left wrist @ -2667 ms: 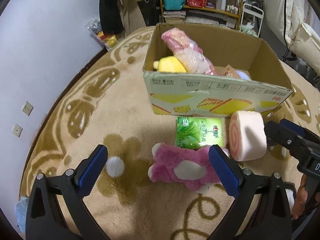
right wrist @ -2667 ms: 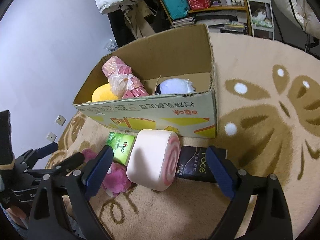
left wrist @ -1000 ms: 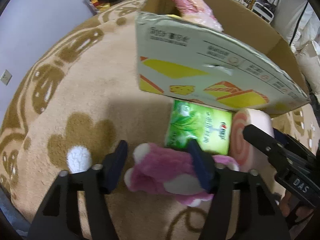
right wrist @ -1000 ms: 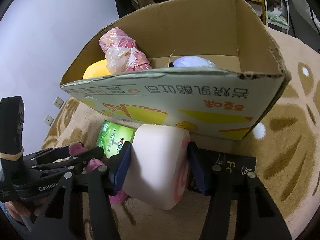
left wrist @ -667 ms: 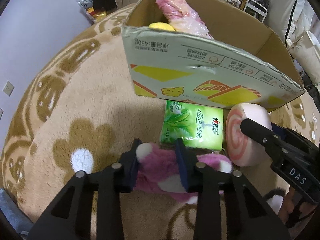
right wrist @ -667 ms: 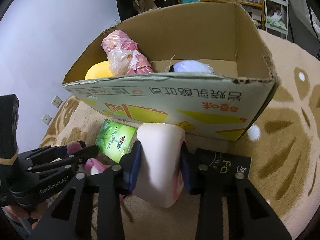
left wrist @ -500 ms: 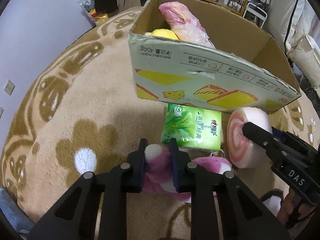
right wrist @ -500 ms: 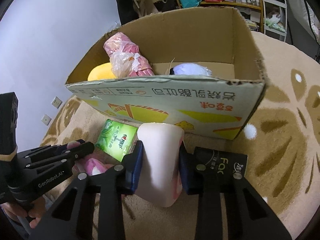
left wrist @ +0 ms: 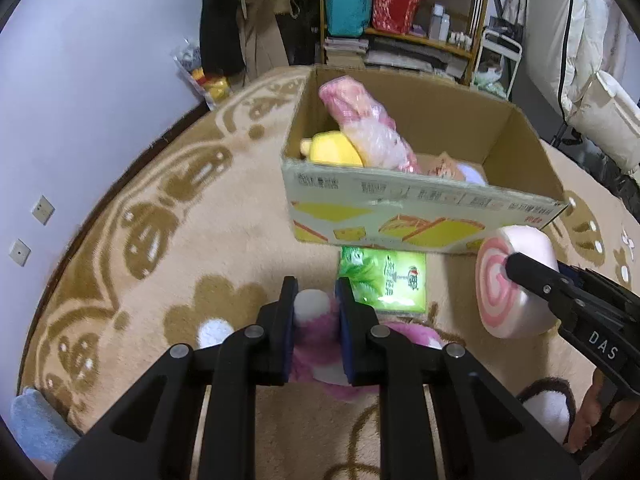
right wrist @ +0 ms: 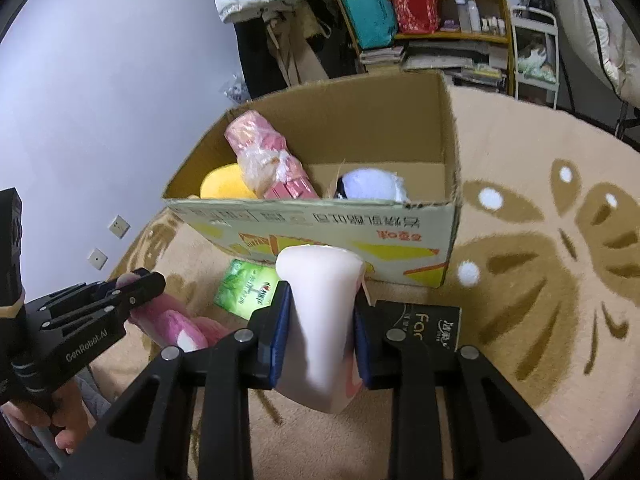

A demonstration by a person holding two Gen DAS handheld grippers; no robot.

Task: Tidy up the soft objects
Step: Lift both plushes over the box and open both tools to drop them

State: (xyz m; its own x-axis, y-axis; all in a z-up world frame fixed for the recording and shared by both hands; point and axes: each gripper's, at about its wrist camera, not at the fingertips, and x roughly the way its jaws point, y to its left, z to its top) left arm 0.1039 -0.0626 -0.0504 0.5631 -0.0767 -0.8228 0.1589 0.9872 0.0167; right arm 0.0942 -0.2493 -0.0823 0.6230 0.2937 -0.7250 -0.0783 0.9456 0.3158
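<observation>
My left gripper [left wrist: 316,292] is shut on the white-tipped limb of a pink plush toy [left wrist: 316,332], lifted above the rug; the toy also shows in the right wrist view [right wrist: 176,320]. My right gripper [right wrist: 320,296] is shut on a pink-and-white swirl roll cushion [right wrist: 320,308], held above the rug in front of the box; the cushion also shows in the left wrist view [left wrist: 516,284]. The open cardboard box [left wrist: 420,204] holds a yellow plush [left wrist: 332,150], a pink wrapped bundle [left wrist: 364,128] and a pale blue plush [right wrist: 370,186].
A green tissue pack [left wrist: 382,280] lies on the beige patterned rug in front of the box. A black packet [right wrist: 424,324] lies under my right gripper. Shelves with bags and bottles [left wrist: 392,12] stand behind the box. A wall is on the left.
Both grippers closed, the left on the pink plush, the right on the swirl cushion. Both have since risen and pulled back from the box with their loads.
</observation>
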